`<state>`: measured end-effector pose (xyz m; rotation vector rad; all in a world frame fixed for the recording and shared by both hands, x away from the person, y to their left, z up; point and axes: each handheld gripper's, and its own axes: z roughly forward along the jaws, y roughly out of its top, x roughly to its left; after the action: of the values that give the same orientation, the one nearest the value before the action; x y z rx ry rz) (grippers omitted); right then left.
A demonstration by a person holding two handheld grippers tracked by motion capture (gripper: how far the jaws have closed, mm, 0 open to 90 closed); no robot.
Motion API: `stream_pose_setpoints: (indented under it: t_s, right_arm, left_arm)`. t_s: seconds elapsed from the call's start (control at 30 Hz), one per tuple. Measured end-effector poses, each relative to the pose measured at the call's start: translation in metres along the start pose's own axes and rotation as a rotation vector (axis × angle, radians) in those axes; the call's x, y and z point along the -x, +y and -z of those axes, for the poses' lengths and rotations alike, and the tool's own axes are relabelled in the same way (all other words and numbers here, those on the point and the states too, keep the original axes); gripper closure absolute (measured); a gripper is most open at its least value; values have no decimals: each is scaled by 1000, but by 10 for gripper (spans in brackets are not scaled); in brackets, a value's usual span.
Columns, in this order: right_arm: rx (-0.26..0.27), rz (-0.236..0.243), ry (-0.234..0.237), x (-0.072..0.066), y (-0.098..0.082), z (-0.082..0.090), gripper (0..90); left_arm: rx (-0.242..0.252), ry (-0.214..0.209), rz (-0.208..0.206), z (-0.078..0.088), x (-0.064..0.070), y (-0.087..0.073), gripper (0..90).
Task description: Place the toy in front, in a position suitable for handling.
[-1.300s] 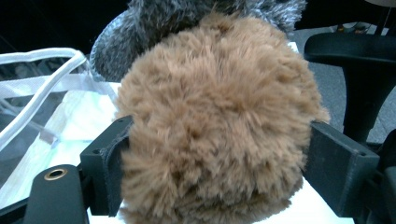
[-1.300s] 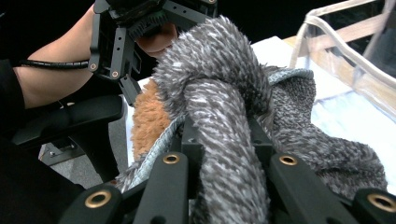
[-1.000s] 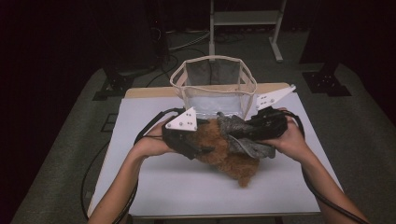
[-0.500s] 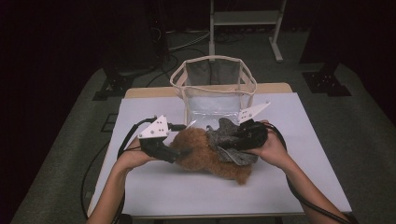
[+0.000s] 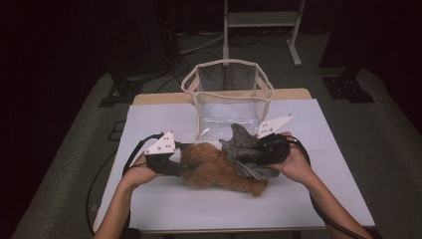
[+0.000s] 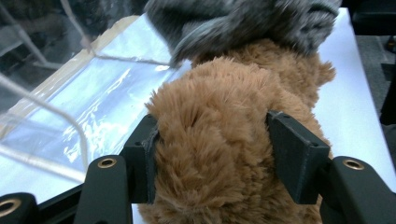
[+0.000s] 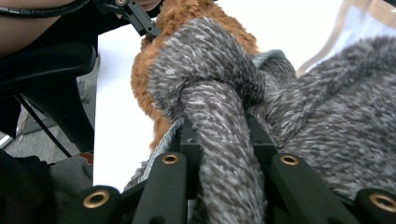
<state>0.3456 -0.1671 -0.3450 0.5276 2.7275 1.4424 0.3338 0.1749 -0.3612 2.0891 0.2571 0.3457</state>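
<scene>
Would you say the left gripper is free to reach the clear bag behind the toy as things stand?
Probably not: the left gripper has just been closing its fingers on the brown plush toy, which lies between it and the clear bag.

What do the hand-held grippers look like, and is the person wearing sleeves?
Each hand-held gripper has a black body. The left hand-held gripper and the right hand-held gripper each carry a pale grey three-cornered plate with small dots on top. Their jaws are flat black blocks on black arms with brass-coloured rings. A black cable trails from each. No sleeves show on the forearms.
</scene>
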Motion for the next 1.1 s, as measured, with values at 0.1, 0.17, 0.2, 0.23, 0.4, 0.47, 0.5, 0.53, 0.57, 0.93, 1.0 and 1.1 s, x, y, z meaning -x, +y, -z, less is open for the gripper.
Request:
stream_pose_setpoints:
  t_s: [0.1, 0.17, 0.2, 0.23, 0.4, 0.47, 0.5, 0.53, 0.57, 0.93, 1.0, 1.1]
  right_arm:
    - [15, -22, -19, 2, -9, 8, 738]
    - [9, -33, -34, 4, -15, 9, 736]
    - [-5, -42, -41, 5, -19, 8, 735]
    - [-12, -45, -45, 6, -21, 7, 735]
    - [10, -69, -25, 12, -23, 1, 735]
    - [14, -75, -25, 15, -21, -2, 736]
    - [17, -80, -29, 16, -21, -3, 736]
    - [21, -80, -30, 18, -20, -4, 736]
    - [24, -89, -31, 19, -20, -4, 736]
    - [32, -133, -60, 27, -38, 15, 729]
    - [32, -150, -78, 30, -43, 20, 728]
    - [24, -170, -102, 35, -52, 23, 728]
  left_arm:
    - [-10, 22, 6, 1, -2, -2, 394]
    - [-7, 38, 6, 4, -3, -2, 385]
    - [-5, 40, 3, 6, -3, -1, 377]
    - [2, 43, 0, 8, -3, 0, 372]
    - [29, 51, -53, 16, 1, 8, 342]
    - [53, 32, -80, 18, 5, 13, 340]
    - [61, 22, -89, 18, 7, 14, 338]
    - [61, 6, -99, 17, 9, 15, 335]
    - [53, -8, -107, 15, 11, 15, 335]
    - [-60, 19, -80, -2, 2, -12, 325]
    - [-70, 34, -72, -3, 0, -15, 308]
    - [-78, 34, -51, -5, -1, -18, 246]
